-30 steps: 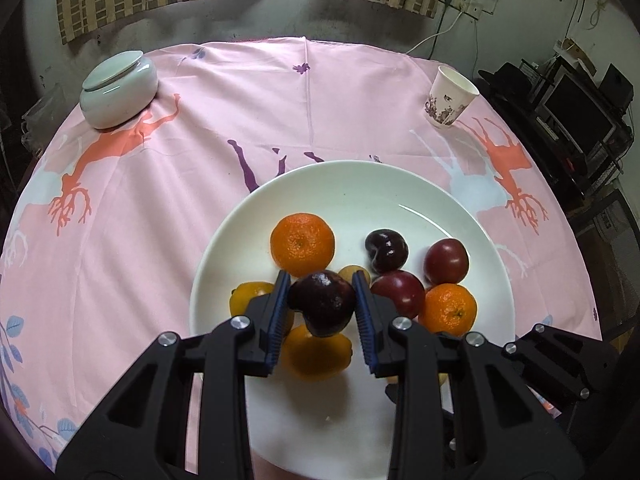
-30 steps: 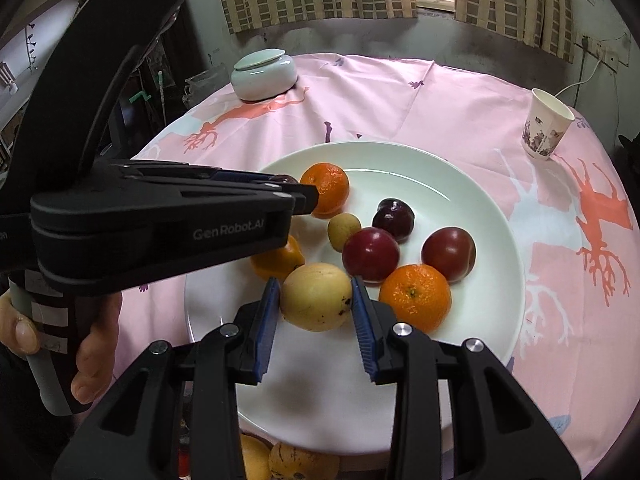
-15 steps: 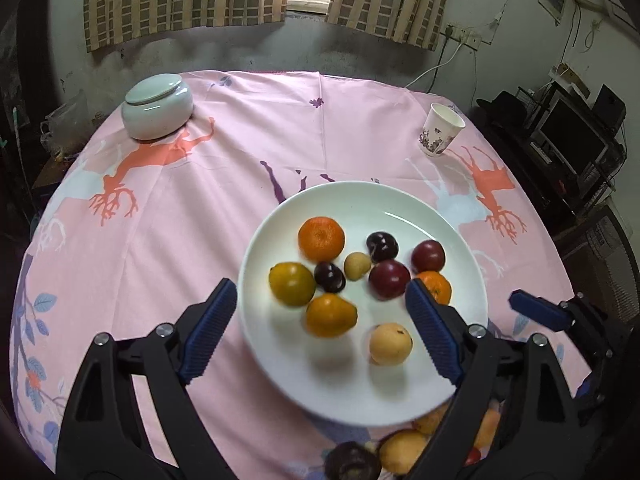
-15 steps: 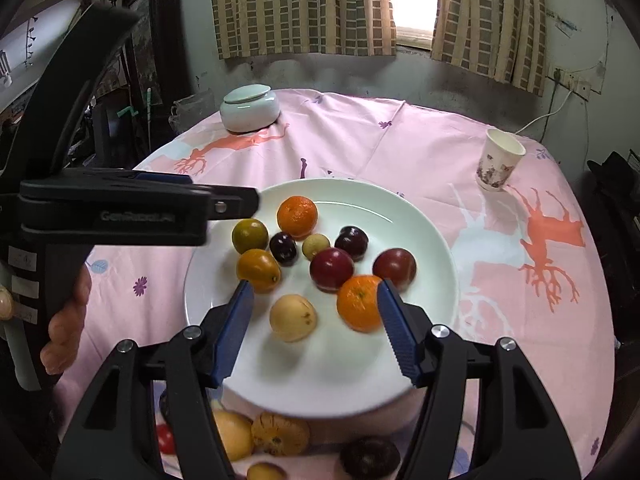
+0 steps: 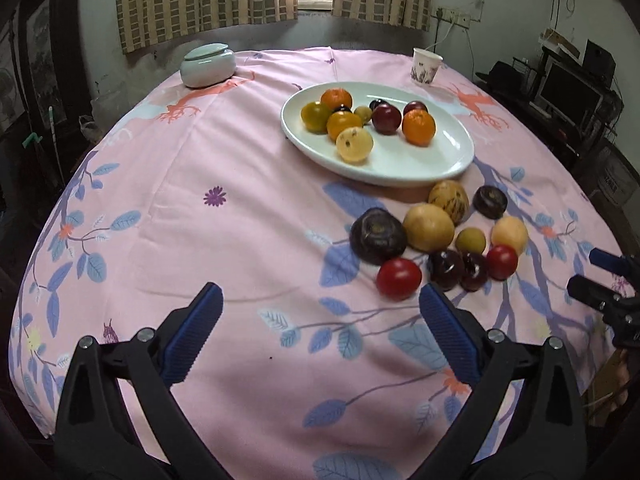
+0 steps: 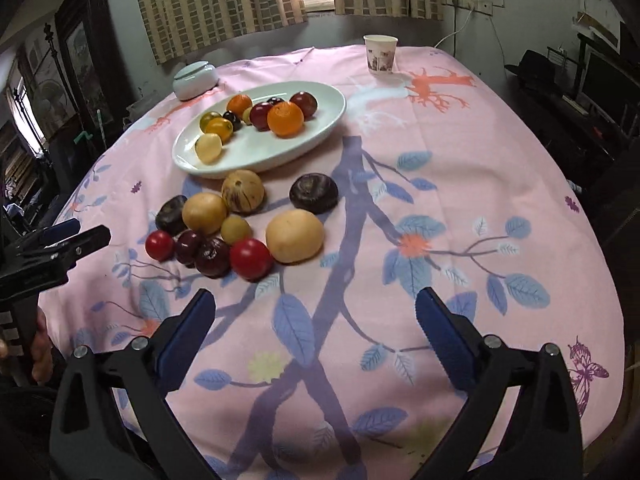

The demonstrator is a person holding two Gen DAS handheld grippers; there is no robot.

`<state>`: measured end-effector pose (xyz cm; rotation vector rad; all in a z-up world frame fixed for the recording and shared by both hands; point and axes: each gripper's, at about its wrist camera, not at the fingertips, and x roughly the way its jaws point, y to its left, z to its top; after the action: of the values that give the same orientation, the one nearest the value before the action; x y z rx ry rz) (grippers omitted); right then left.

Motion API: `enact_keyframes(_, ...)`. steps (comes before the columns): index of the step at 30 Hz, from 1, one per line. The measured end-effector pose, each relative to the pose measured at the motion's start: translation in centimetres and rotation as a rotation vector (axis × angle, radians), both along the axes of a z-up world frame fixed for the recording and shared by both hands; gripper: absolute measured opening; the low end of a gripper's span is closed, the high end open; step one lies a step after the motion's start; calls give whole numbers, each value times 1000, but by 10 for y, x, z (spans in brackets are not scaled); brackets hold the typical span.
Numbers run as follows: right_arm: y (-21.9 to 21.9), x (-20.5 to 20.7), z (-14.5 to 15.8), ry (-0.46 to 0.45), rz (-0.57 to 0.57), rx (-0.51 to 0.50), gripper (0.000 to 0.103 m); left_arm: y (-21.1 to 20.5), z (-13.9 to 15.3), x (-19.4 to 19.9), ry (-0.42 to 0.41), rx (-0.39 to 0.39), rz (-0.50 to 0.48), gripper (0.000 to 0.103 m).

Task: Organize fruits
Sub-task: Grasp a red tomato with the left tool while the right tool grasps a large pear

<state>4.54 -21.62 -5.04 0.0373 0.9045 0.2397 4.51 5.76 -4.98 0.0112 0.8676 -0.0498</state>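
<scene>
A white plate (image 5: 400, 156) at the far middle of the pink cloth holds several fruits: oranges, dark plums and yellow ones, with a pale yellow fruit (image 5: 354, 144) nearest. Several loose fruits lie on the cloth in front of the plate, among them a red tomato (image 5: 399, 279) and a dark purple fruit (image 5: 378, 235). My left gripper (image 5: 320, 300) hovers over bare cloth short of this cluster, its jaws opening wide with nothing between them. My right gripper (image 6: 316, 300) hangs likewise near the loose fruits (image 6: 240, 224) and the plate (image 6: 256, 152), its jaws opening and empty.
A pale green lidded jar (image 5: 207, 65) stands at the far left of the round table and a paper cup (image 5: 427, 65) at the far right. The table's near edge curves just below both grippers. Dark furniture and a monitor (image 5: 568, 92) stand to the right.
The left gripper let go of a dark plum and the right of a pale yellow fruit, both on the plate. Both opened wide and drew back to the table's near side.
</scene>
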Motion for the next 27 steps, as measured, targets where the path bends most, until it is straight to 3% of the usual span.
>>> enact_keyframes(11,18,9,-11,4,46,6,101,-1,-7,-10,42,-34,-16,100)
enact_keyframes(15,15,19,-3,-68,11,25,99,-3,-8,-9,48,-45,-27,100)
enact_keyframes(17,13,31,0,-83,-6,35,91,-4,-8,-10,49,-44,-30,100)
enact_keyframes(18,13,39,-2,-73,-6,40,81,-4,-8,-11,50,-44,-30,100)
enact_keyframes(21,14,65,-18,10,-5,74,63,-1,-10,-12,53,-48,-26,100)
enact_keyframes(23,16,79,-34,94,6,110,61,1,-9,-13,53,-51,-19,100)
enact_keyframes(25,17,81,-34,93,-1,110,59,3,-8,-14,49,-52,-14,100)
enact_keyframes(27,19,79,-32,110,21,143,46,4,-9,-13,50,-55,-14,100)
